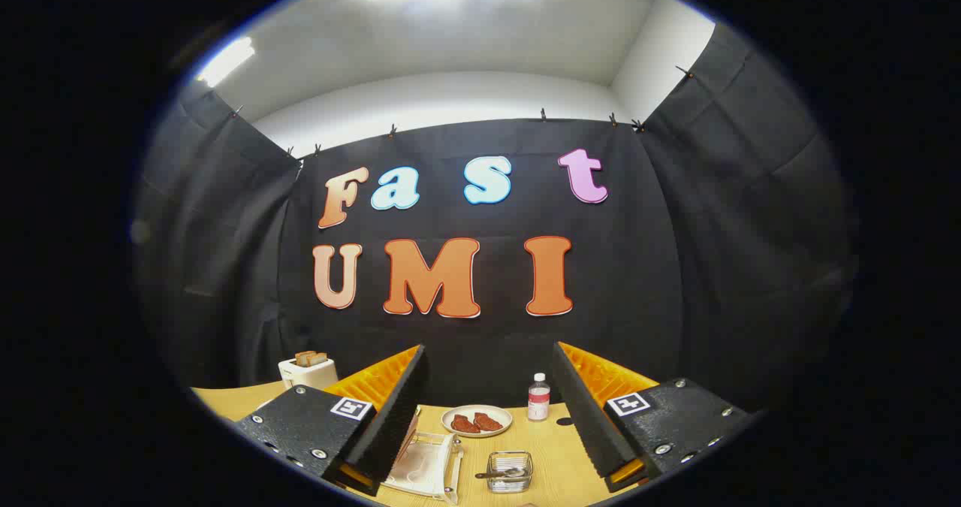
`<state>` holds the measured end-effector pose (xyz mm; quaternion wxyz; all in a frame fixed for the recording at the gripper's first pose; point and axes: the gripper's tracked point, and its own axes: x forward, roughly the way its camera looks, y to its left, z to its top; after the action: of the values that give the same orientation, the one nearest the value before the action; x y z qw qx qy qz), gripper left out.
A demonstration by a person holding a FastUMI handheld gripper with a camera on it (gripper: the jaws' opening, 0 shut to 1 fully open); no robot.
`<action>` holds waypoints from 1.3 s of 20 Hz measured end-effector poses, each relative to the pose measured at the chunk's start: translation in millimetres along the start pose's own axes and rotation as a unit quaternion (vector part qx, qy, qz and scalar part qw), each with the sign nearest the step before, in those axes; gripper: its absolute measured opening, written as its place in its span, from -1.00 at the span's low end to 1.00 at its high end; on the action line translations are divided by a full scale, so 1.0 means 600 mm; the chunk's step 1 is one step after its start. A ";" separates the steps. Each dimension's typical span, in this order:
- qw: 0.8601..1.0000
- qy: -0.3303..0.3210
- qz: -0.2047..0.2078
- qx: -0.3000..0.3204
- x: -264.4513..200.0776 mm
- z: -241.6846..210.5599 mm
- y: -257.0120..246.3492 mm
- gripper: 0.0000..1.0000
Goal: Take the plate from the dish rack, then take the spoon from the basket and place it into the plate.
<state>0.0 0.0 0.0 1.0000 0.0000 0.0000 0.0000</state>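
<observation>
The gripper (492, 417) is held high, jaws spread wide and empty. A pale flat plate (422, 468) is seen in the clear dish rack (450, 471) below; a metal spoon (501, 474) lies in the small wire basket (510, 471) beside it. A slow descent onto the plate's rim is advised.

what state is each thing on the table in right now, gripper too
gripper: open, fingers wide apart, holding nothing
dish rack: on the table, plate lying in it
basket: upright, spoon resting inside
dish: flat, two reddish pieces on it
bottle: upright, capped
toaster: bread sticking up from the slots
</observation>
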 end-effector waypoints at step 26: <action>0.978 0.190 0.087 0.000 0.133 -0.115 0.136 0.96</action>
<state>79.9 81.6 -68.8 0.9779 -0.0005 0.1901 0.0873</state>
